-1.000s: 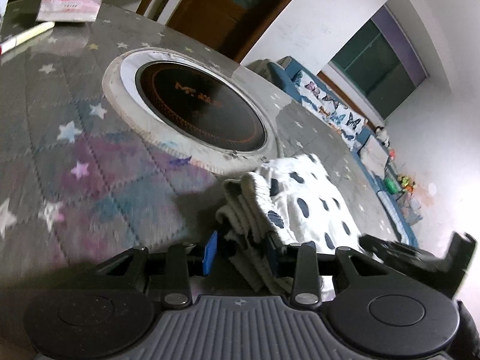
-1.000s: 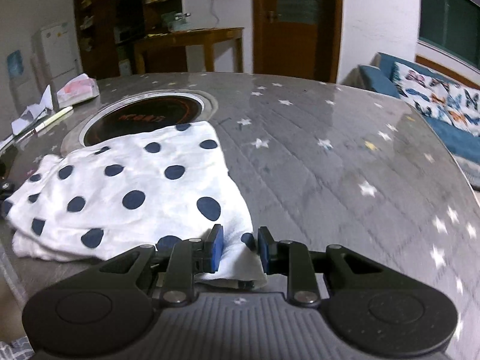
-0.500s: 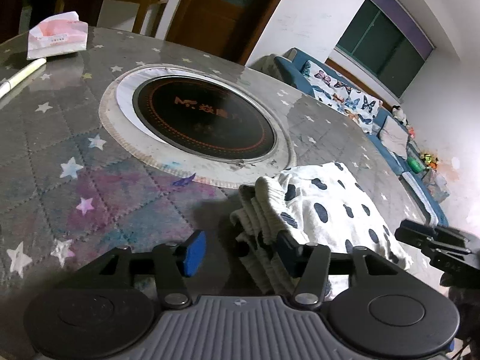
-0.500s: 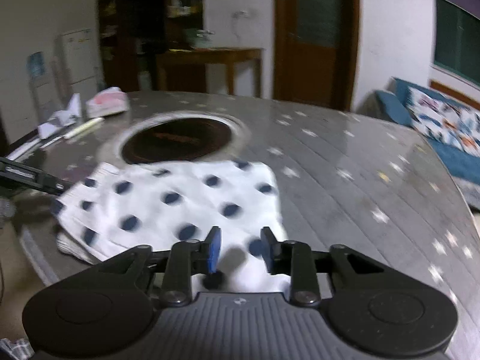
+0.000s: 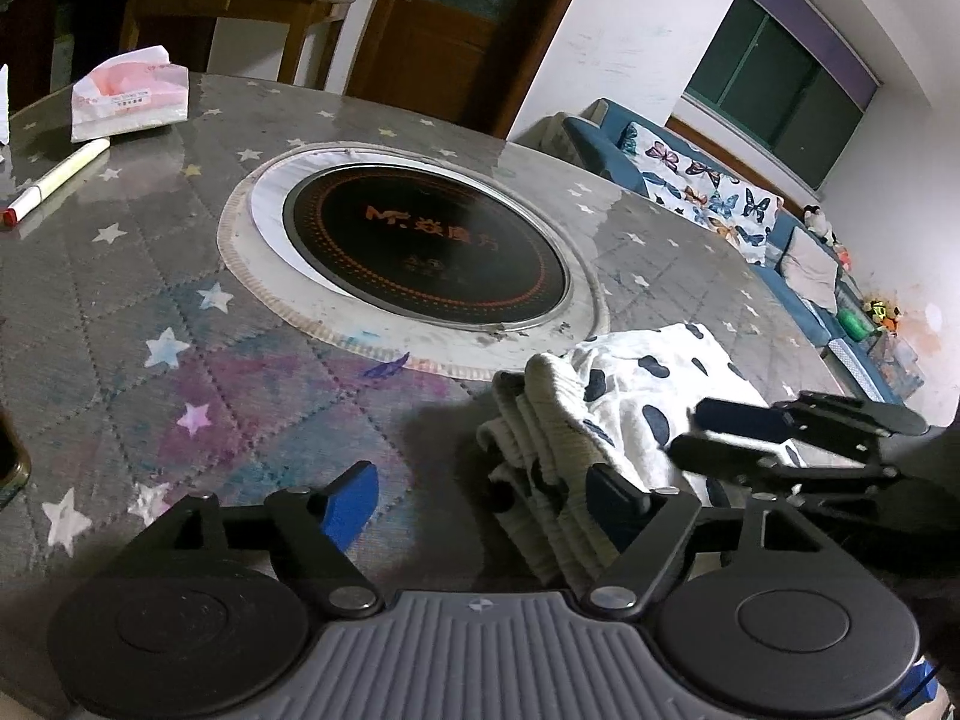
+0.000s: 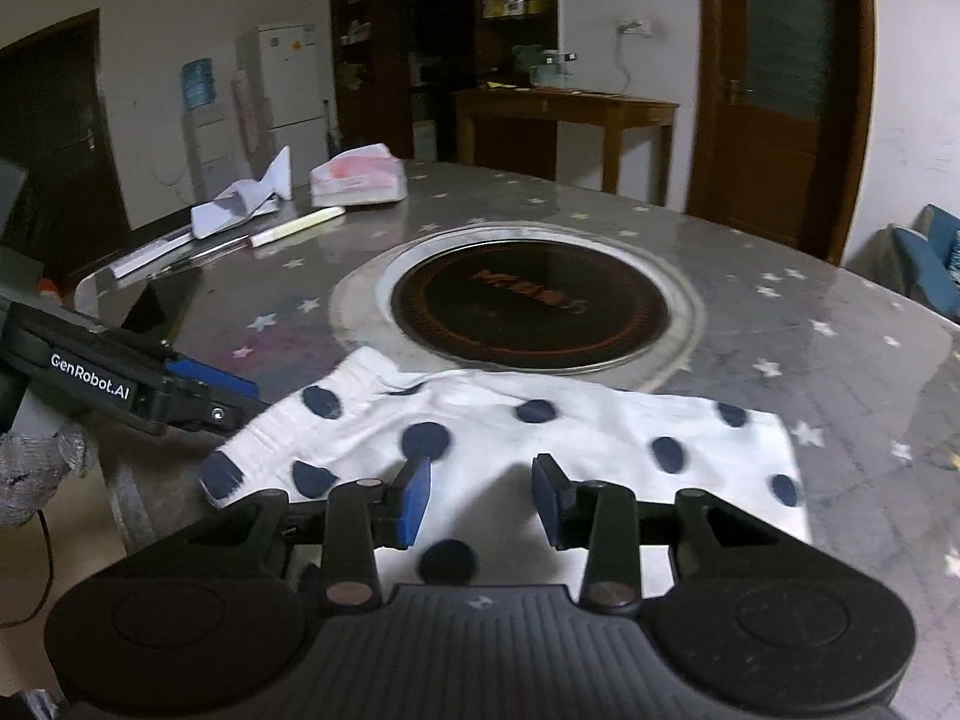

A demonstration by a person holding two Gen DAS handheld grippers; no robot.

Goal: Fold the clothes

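A folded white garment with dark blue dots lies on the table's near edge; its ribbed waistband end shows in the left wrist view. My left gripper is open, its jaws wide apart at the waistband end, holding nothing; it also shows in the right wrist view. My right gripper is open just above the garment's near side, and appears in the left wrist view over the cloth.
The grey star-patterned table has a round black induction cooktop set into its middle. A pink tissue pack, a marker pen and papers lie at its far side. A blue sofa stands beyond.
Both grippers opened and let go of the garment. The right gripper lifted and swung left over the cloth; the left gripper backed off slightly from the waistband.
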